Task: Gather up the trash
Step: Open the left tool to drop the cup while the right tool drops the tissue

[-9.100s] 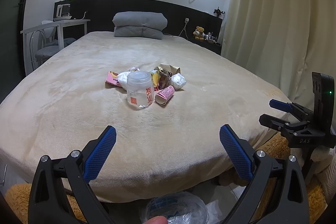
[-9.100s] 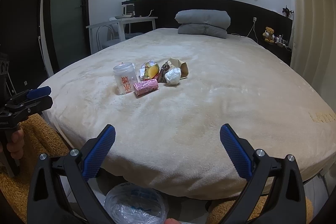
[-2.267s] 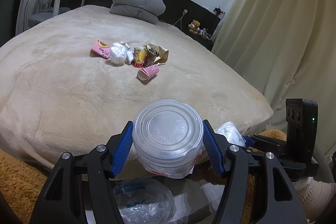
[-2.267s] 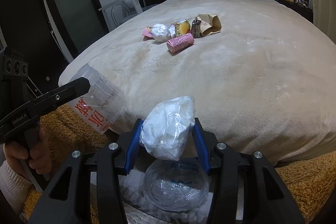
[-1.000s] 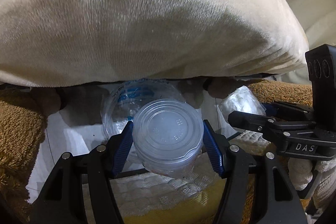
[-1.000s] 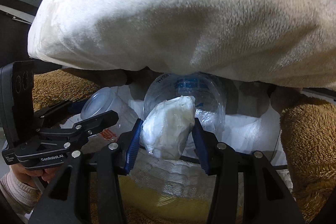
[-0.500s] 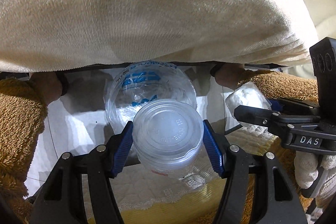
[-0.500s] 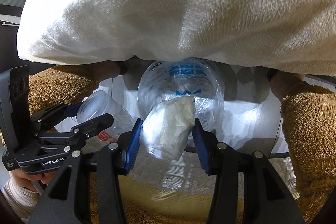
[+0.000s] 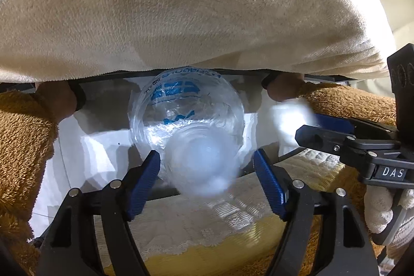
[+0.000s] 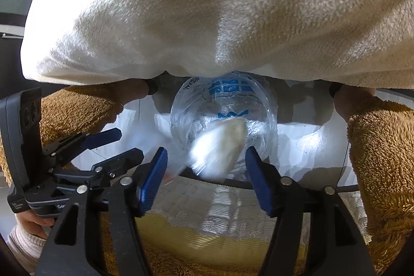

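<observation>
Tongs both released over bag (image 9: 186,107) below bed edge (image 9: 181,64): left tongs (image 9: 207,180) dropping cup (image 9: 201,167), right tongs (image 10: 205,177) dropping wad (image 10: 217,146).

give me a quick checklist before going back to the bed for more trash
1. Left claw let go: ok. Its jaws have just been opening and the pads stand clear of the blurred plastic tub.
2. Right claw let go: ok. Its jaws have just been opening, with the white wad loose between them.
3. Both pieces over the bag: ok, its clear mouth lies right behind them.
4. Pieces settled inside the bag: cannot tell, both are motion-blurred.
5. Bag mouth open: ok, the rim looks round.
6. Way up past the blanket: cannot tell, it overhangs close above.
</observation>
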A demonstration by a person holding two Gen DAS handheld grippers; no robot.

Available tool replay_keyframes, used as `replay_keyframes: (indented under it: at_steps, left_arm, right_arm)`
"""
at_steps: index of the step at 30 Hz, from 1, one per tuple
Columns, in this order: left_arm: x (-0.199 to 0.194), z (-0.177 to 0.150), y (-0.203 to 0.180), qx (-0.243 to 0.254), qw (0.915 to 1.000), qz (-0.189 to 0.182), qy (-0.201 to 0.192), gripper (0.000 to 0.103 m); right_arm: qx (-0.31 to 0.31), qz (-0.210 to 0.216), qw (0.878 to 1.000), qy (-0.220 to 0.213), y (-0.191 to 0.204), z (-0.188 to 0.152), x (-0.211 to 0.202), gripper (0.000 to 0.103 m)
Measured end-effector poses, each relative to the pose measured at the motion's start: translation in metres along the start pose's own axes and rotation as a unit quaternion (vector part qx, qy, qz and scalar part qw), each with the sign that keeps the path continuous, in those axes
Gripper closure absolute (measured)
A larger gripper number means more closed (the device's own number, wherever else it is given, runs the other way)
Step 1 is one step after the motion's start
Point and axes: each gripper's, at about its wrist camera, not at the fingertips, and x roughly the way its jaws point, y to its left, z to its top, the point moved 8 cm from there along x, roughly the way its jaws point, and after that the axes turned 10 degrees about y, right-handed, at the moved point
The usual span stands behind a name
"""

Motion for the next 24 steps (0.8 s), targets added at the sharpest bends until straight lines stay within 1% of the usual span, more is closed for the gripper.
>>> replay_keyframes:
  at_steps: [13,17,21,24]
  left_arm:
    - [-0.008,0.002,0.001,-0.006,0.9998,-0.01,-0.019,0.03]
    - [-0.015,0.003,-0.002,0.001,0.9992,-0.023,-0.033,0.03]
    - [-0.025,0.004,-0.005,0.007,0.9977,-0.039,-0.055,0.03]
    - [-0.034,0.005,-0.007,0.014,0.996,-0.047,-0.074,0.03]
  right_arm:
    - [-0.008,0.005,1.0,-0.016,0.003,0.0,-0.005,0.04]
    - [-0.012,0.006,1.0,-0.026,0.004,0.0,-0.01,0.04]
    - [-0.016,0.01,0.999,-0.04,0.005,-0.001,-0.016,0.04]
    - [-0.023,0.017,0.998,-0.059,0.007,-0.002,-0.024,0.04]
